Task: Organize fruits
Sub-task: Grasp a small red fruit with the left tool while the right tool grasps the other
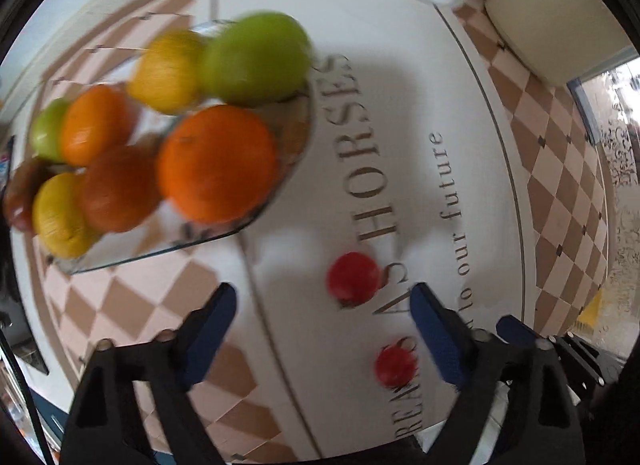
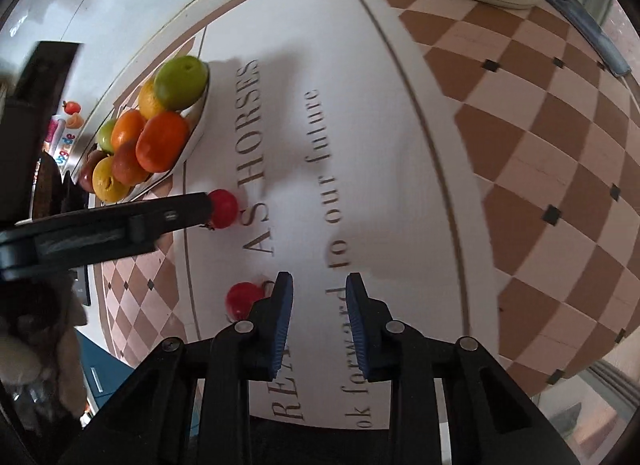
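At lower centre of the right wrist view, the right gripper [image 2: 319, 285] is clenched on nothing; the left gripper [image 1: 322, 297] stands released above a red tomato [image 1: 353, 277], a second tomato [image 1: 395, 366] below it. Upper left, a glass bowl [image 1: 276, 201] holds oranges, lemons, apples.

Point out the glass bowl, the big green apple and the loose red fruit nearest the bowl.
glass bowl [image 1: 160, 253], left wrist view, near rim
big green apple [image 1: 256, 59], left wrist view, middle
red fruit nearest bowl [image 1: 353, 277], left wrist view, middle
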